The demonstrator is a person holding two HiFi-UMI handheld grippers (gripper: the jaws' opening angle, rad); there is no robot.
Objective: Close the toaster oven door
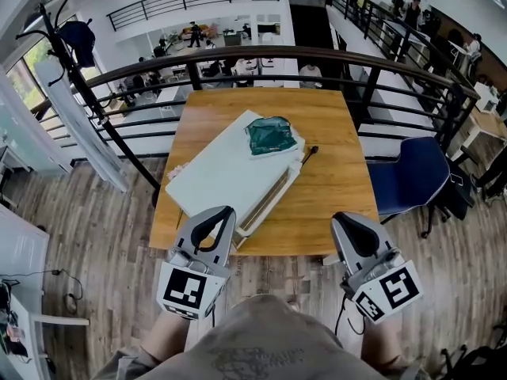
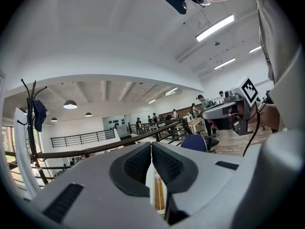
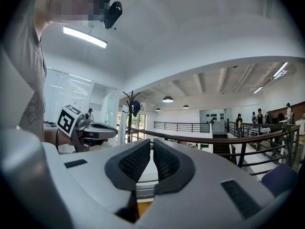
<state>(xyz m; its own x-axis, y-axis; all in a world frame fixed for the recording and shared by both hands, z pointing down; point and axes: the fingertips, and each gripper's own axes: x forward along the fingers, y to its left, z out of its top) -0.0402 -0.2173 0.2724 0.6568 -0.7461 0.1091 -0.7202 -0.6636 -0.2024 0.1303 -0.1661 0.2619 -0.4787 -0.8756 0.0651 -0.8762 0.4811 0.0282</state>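
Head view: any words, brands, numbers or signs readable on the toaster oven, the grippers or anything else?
No readable text in any view.
Toaster oven: white top, no brand or label visible.
Left gripper and right gripper: cubes carry black-and-white square markers, no letters.
Shirt print: too faint to read.

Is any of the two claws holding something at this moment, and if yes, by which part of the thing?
Nothing is held. The left claw and the right claw are both shut, with nothing between their jaws.
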